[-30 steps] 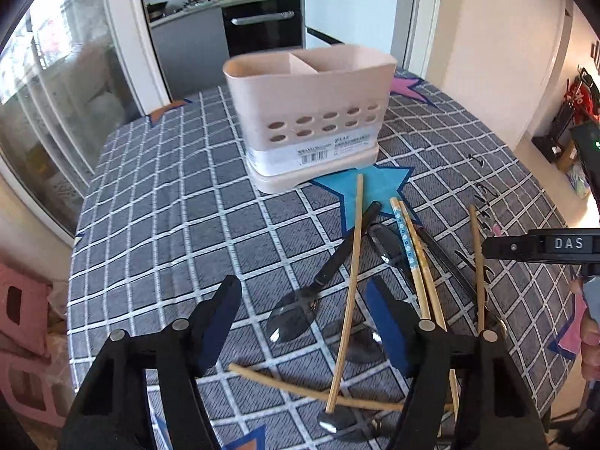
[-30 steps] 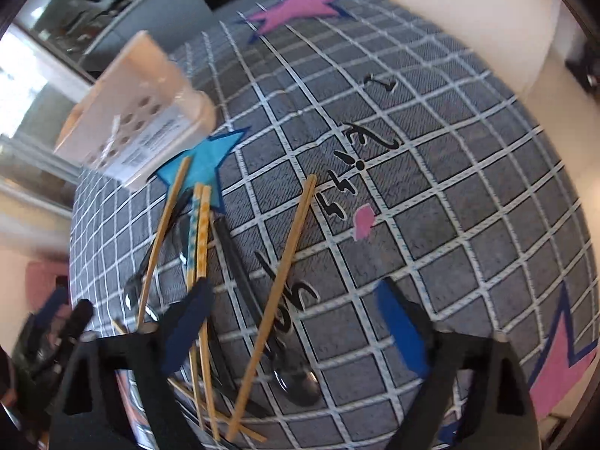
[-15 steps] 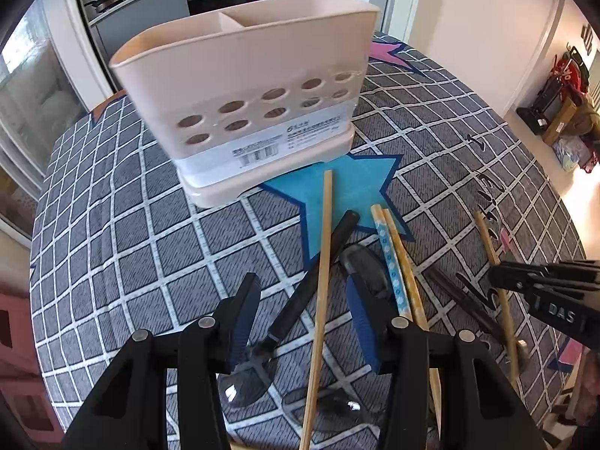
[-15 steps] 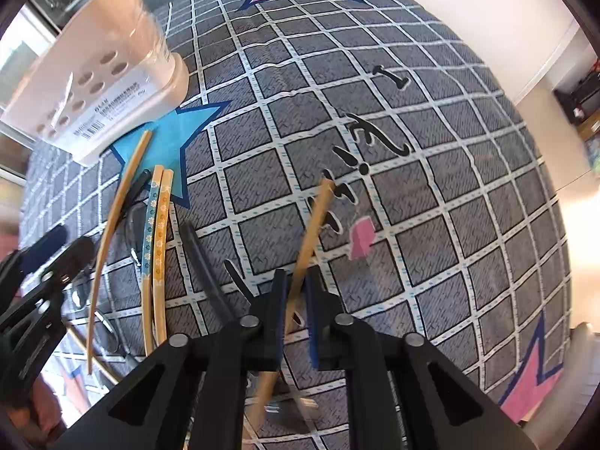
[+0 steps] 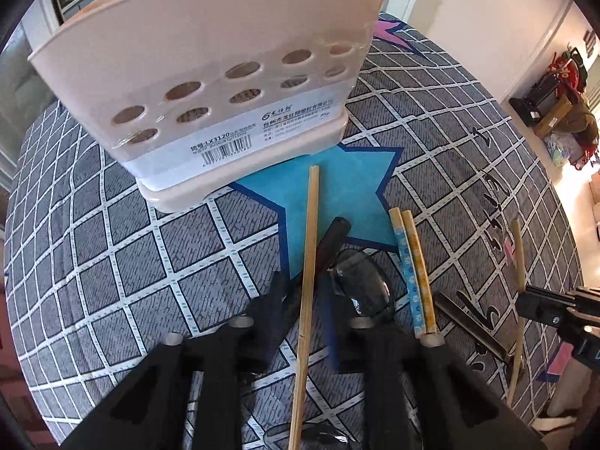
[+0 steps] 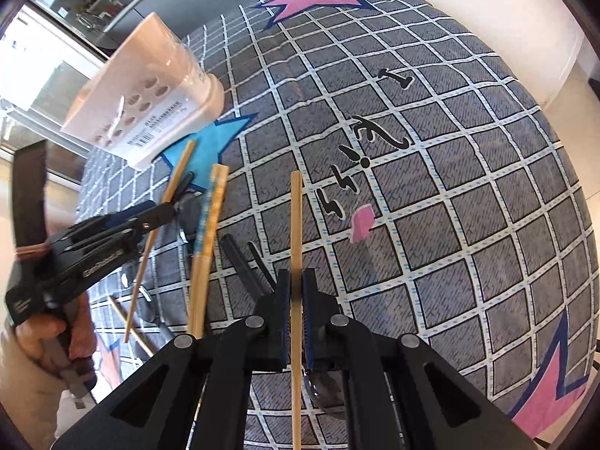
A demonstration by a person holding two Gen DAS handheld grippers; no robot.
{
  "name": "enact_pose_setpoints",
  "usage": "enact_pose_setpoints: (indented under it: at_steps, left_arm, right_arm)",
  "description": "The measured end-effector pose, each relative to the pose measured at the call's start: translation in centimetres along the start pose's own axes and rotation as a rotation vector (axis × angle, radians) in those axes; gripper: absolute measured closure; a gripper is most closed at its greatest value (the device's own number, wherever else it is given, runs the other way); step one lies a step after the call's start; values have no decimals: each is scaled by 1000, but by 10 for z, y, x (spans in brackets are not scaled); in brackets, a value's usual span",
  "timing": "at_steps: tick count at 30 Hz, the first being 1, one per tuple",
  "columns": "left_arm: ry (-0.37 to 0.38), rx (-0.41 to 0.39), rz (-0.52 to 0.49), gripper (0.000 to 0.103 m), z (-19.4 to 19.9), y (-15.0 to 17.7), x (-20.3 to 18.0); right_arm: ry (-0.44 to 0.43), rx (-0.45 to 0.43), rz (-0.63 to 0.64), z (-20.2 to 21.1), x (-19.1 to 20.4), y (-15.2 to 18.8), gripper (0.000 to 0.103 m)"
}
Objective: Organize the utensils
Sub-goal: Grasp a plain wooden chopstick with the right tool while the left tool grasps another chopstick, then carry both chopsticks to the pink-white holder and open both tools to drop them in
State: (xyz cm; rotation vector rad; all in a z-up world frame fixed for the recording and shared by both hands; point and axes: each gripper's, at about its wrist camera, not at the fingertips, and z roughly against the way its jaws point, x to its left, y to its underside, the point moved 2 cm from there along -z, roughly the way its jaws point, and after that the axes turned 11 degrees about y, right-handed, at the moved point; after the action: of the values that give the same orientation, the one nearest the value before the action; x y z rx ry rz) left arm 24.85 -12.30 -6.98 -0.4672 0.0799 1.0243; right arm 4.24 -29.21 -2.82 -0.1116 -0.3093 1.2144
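Pinching plain chopstick [image 6: 296, 225] mid-shaft, right gripper [image 6: 296, 285] closed around it

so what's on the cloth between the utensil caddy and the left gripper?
Left wrist view: only cloth with the blue star, crossed by the bamboo chopstick the left gripper has shut on. The caddy stands apart from it.

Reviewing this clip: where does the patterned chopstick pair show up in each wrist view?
Left wrist: patterned pair lies right of centre, running from the blue star toward the lower right, beside the clear spoon.
Right wrist: the pair lies left of centre, between the two plain chopsticks.
Shared landmark: the beige holder on the blue star.
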Motion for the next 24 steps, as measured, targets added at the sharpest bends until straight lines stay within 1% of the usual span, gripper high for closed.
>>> enact_pose_setpoints:
  at_steps: [1,2,4,7,11,15,16,17,21,24]
  left_arm:
    - [13,3,5,60,0,-1,1]
    - [29,-1,11,66,2,-1,1]
    - [35,-26,14,66,6,-2,-1]
    - [44,-78,24,66,20,1,-2]
    - [62,-161,36,66,47,8,-6]
    - [94,-297,49,66,94,10,-13]
    - [99,-319,52,66,103,10,-12]
    - [108,-362,57,66,119,9,-13]
    - [101,-501,63,66,173,-3,-10]
    - [96,-598,68,66,210,-18,-2]
  right_arm:
    - [-7,-2,1,-1,2,-7,96]
    - [-10,-5,4,-6,9,-8,96]
    - [-21,-12,7,0,5,-6,96]
    - [-35,-26,8,3,8,-8,96]
    - [-54,-42,16,5,14,-11,96]
    - [-87,-84,41,25,21,-14,96]
    - [-99,-101,50,32,24,-17,96]
    - [-106,-114,56,38,27,-19,96]
    - [-133,-199,105,76,45,-37,96]
    - [-156,-277,135,106,63,-58,96]
